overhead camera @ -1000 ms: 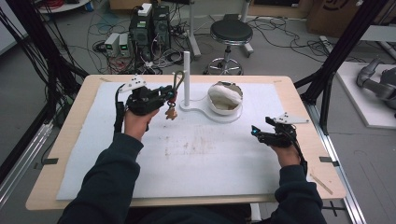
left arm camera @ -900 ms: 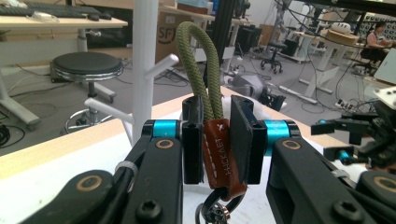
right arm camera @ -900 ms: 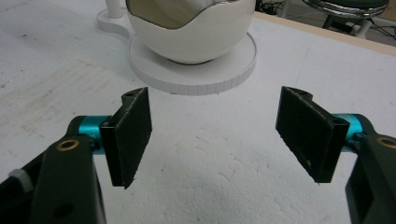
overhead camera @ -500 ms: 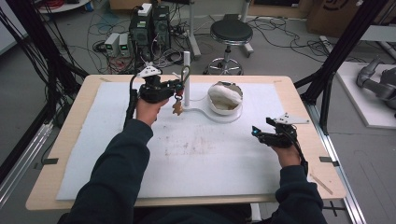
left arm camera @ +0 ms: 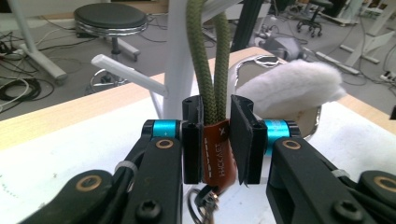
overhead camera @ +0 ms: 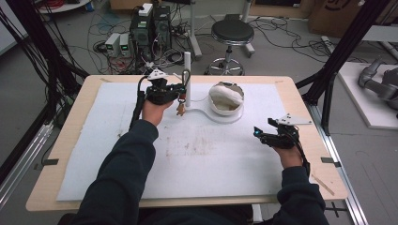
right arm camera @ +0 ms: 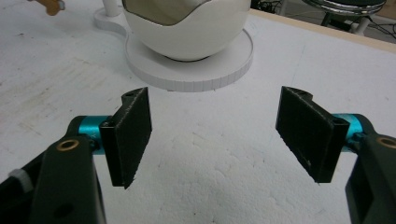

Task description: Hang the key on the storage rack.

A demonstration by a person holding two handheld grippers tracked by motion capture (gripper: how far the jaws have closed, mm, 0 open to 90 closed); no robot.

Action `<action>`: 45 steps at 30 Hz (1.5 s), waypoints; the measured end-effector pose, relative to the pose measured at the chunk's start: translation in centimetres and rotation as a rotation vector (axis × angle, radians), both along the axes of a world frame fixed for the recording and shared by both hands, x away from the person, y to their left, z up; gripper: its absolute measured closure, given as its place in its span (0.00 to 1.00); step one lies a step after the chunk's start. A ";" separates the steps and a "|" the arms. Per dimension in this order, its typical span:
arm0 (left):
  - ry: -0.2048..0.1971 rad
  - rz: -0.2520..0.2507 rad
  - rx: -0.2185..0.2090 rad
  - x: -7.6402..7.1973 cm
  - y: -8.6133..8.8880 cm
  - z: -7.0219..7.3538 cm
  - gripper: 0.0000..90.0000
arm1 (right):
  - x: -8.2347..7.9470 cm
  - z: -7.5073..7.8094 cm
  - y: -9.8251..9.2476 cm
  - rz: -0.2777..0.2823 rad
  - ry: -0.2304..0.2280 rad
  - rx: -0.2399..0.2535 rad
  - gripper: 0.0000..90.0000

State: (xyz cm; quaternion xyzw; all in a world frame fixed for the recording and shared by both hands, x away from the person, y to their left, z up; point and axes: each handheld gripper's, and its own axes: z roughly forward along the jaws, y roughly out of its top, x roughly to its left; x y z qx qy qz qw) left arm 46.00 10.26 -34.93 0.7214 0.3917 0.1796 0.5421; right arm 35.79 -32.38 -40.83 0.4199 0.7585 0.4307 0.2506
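White fluffy padding (left arm camera: 292, 86) is held in the white egg-shaped bowl (right arm camera: 187, 28) on its round base. Beside the white upright post (overhead camera: 187, 77), the olive cord keychain with brown leather tab (left arm camera: 216, 149) is clamped by the left gripper (left arm camera: 216, 144); the right gripper (right arm camera: 215, 135) is spread apart over the white foam mat (overhead camera: 211, 154).

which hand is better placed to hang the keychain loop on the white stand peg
Left. The left claw is shut on the keychain, its green loop right beside the white stand. The right claw is open, low over the mat, further away.
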 end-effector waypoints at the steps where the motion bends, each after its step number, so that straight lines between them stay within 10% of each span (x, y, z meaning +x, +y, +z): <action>1: 0.001 0.005 -0.002 0.0 0.1 -0.1 0.81 | 0.0 0.0 0.0 -0.001 0.001 0.000 0.30; 8: 0.039 0.008 -0.065 -0.2 2.6 -1.4 0.47 | -0.1 0.0 -0.1 -0.004 0.000 -0.001 0.30; 15: -0.009 -0.010 -0.096 -1.7 5.5 -1.8 0.25 | -0.1 0.0 -0.1 -0.001 -0.002 0.005 0.30; 25: -0.136 -0.040 -0.050 -6.0 9.4 -2.8 0.25 | -0.3 0.1 0.0 0.022 -0.011 0.012 0.28; 39: -0.158 0.057 -0.073 -9.9 12.4 -5.5 0.23 | -0.7 0.2 -0.1 0.055 -0.023 0.019 0.24; 45: -0.159 0.010 -0.029 -9.9 12.6 -6.3 0.23 | -0.9 0.3 -0.1 0.055 -0.030 0.016 0.24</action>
